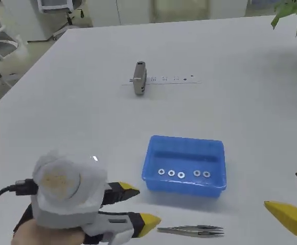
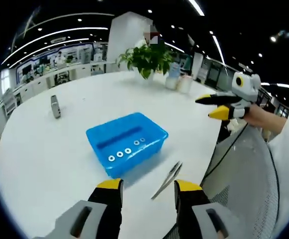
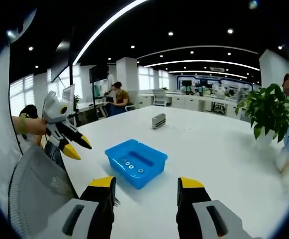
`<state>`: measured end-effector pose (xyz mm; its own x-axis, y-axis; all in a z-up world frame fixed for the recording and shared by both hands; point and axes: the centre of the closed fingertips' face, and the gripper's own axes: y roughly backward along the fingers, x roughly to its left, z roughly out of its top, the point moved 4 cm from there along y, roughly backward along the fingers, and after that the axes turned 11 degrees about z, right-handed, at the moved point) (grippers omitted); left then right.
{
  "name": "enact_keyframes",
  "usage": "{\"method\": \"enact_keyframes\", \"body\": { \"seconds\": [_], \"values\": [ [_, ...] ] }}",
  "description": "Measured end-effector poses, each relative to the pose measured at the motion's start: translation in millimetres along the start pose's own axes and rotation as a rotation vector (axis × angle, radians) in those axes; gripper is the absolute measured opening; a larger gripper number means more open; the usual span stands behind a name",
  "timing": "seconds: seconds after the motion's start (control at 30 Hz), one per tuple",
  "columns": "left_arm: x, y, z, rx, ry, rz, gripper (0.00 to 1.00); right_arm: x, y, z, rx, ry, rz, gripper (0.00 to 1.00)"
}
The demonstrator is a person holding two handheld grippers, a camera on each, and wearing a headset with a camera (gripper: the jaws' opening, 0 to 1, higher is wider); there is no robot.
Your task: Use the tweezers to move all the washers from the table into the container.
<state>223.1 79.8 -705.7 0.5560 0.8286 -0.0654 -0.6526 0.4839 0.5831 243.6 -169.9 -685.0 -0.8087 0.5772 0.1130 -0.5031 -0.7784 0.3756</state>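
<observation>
Lying flat on the surface (image 1: 87, 112) at the head view's bottom centre, below the container (image 1: 186, 145) holding five washers (image 1: 181, 174), the light, stiff, slippery tweezers (image 1: 191, 230) are judged best pinched mid-length, the jaws of the left gripper (image 1: 145, 205) and right gripper (image 1: 283, 190) being held wide apart and empty.

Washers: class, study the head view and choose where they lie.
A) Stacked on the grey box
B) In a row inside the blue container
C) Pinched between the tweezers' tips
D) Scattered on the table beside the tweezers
B: five washers lie in a row on the floor of the blue container, while the tweezers rest on the table in front of it.
</observation>
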Motion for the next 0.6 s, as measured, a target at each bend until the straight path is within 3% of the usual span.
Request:
{"method": "enact_keyframes", "body": {
  "seconds": [0.07,0.23,0.33,0.6],
  "values": [
    [5.9,7.1,6.6,-0.081,0.015,0.061,0.48,-3.6,0.7,0.5,0.014,0.011,-0.015,0.50],
    [13.9,23.2,26.3,-0.270,0.097,0.142,0.63,-3.3,1.9,10.6,0.007,0.011,-0.024,0.61],
    [19.6,31.2,30.0,-0.321,0.152,0.191,0.74,-0.8,2.9,17.5,-0.029,0.021,-0.029,0.67],
    [23.0,43.2,41.3,-0.425,0.161,0.279,0.97,-5.2,10.1,33.3,-0.171,0.005,-0.063,0.89]
  ]
}}
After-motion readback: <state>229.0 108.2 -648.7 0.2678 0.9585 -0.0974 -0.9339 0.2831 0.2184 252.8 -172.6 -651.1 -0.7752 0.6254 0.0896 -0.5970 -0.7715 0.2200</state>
